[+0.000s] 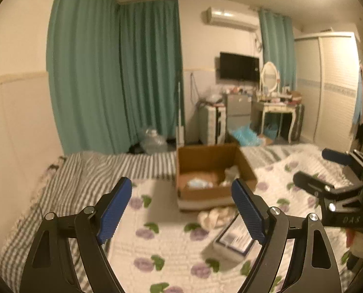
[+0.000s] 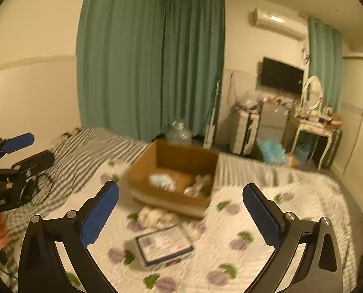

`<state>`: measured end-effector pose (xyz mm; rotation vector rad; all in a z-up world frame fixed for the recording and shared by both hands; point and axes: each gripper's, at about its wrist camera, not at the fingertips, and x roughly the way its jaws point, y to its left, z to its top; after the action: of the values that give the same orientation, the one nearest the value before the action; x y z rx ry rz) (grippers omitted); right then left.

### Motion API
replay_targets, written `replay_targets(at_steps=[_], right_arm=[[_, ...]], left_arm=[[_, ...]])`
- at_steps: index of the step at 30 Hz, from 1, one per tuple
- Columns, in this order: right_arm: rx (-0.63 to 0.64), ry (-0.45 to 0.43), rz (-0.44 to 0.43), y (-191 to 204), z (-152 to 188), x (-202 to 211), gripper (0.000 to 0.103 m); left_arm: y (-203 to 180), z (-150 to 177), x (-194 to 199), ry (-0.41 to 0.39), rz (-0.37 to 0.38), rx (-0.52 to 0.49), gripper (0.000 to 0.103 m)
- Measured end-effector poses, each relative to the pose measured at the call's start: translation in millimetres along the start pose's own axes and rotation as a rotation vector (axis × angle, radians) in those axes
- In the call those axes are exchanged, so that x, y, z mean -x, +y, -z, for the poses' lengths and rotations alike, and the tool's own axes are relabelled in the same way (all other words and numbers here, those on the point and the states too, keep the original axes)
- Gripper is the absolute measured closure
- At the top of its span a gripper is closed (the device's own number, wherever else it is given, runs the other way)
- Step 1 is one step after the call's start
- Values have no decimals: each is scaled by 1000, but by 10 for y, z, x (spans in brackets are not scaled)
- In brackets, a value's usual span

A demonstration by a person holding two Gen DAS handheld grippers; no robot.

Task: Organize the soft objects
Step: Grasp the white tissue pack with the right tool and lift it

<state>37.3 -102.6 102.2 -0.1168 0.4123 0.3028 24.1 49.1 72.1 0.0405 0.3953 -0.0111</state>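
Observation:
An open cardboard box (image 1: 245,168) (image 2: 142,171) stands on the bed and holds a pale blue soft item (image 1: 199,183) (image 2: 162,181) and a whitish soft item (image 1: 230,174) (image 2: 201,183). A cream soft toy (image 1: 216,216) (image 2: 156,216) lies on the quilt just in front of the box. My left gripper (image 1: 181,210) is open and empty, above the quilt short of the box. My right gripper (image 2: 181,214) is open and empty, above the toy area. Each gripper shows at the edge of the other's view.
A flat white box with a printed label (image 1: 235,239) (image 2: 163,246) lies on the floral quilt (image 1: 171,256) near the toy. A striped sheet (image 1: 84,171) covers the bed's far side. Green curtains (image 1: 113,73), a dresser (image 1: 276,107) and a wardrobe (image 1: 335,85) stand beyond.

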Motion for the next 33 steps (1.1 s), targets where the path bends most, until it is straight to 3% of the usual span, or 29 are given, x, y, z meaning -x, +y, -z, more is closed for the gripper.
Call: replay_targets(at_steps=[4,14,21,29,33], right_arm=[[-30,80,-62,89,353,-305,1],[17,341,-63,290,1361,-1376,1],[35,455,-70,322,1666,-1840,1],[82,454,-53,349,1750,-1952,1],[55,454,-64,320,1752,-1951,11]], left_arm=[[70,316,-263,46,10,22,18],[42,1211,-1092,255,-11,7,18],[58,1292,-1300,298,14,26,18],[-3,1316,-1287,302,21,-3,18],[-45,1327,-1245,292,26,-21,18]])
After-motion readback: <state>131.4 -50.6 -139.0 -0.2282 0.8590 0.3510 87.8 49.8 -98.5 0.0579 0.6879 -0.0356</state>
